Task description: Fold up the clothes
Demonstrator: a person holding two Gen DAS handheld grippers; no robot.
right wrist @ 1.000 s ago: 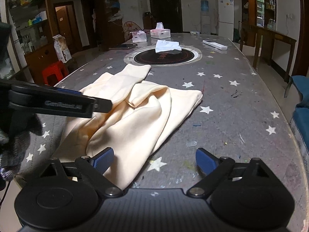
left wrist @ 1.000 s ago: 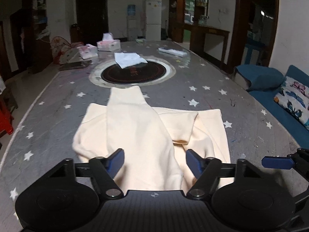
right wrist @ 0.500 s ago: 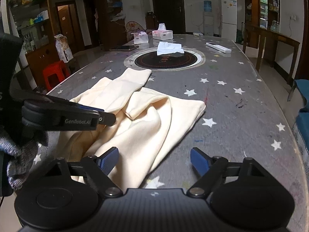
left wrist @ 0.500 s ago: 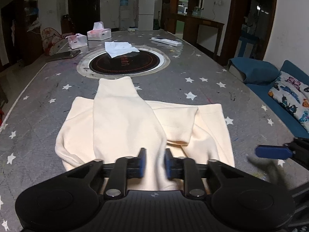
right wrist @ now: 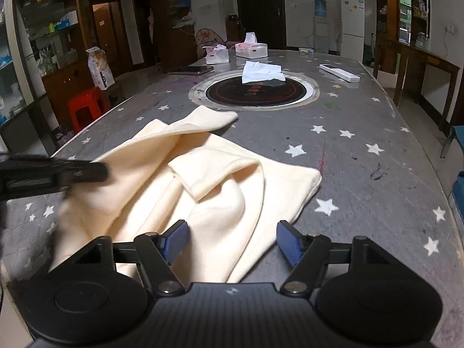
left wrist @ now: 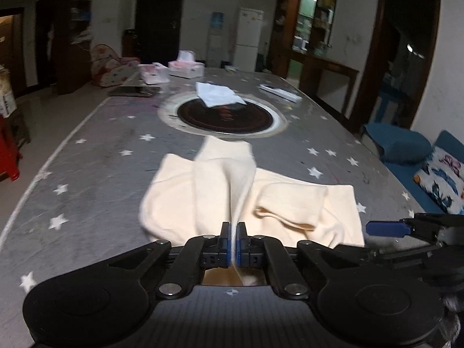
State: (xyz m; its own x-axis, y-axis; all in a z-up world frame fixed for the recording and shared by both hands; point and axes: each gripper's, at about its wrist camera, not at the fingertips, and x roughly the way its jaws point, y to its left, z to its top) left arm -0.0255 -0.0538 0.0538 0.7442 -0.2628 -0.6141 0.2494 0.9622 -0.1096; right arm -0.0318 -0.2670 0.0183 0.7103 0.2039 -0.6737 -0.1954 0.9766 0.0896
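Note:
A cream garment [left wrist: 208, 197] lies partly folded on the grey star-patterned table [left wrist: 95, 156]. My left gripper [left wrist: 233, 243] is shut on a pinched ridge of the garment's near edge, and the cloth rises in a fold from its pads. In the right wrist view the same garment [right wrist: 220, 179] spreads in front of my right gripper [right wrist: 232, 242]. Its jaws are closing with the garment's near right edge between them, and the pads stand apart from the cloth. The left gripper [right wrist: 87, 171] shows there as a dark bar at the left, on the cloth.
A round black hotplate [right wrist: 252, 91] is set in the table's middle with a white cloth [right wrist: 261, 72] on it. Tissue boxes [right wrist: 250, 49], a phone [right wrist: 188, 70] and a white remote [right wrist: 339, 72] lie beyond. A blue sofa with a cushion [left wrist: 440, 179] stands to the right.
My left gripper closed on the garment's near edge and lifted it into a ridge. The right gripper's jaws narrowed and it moved in over the garment's near right edge.

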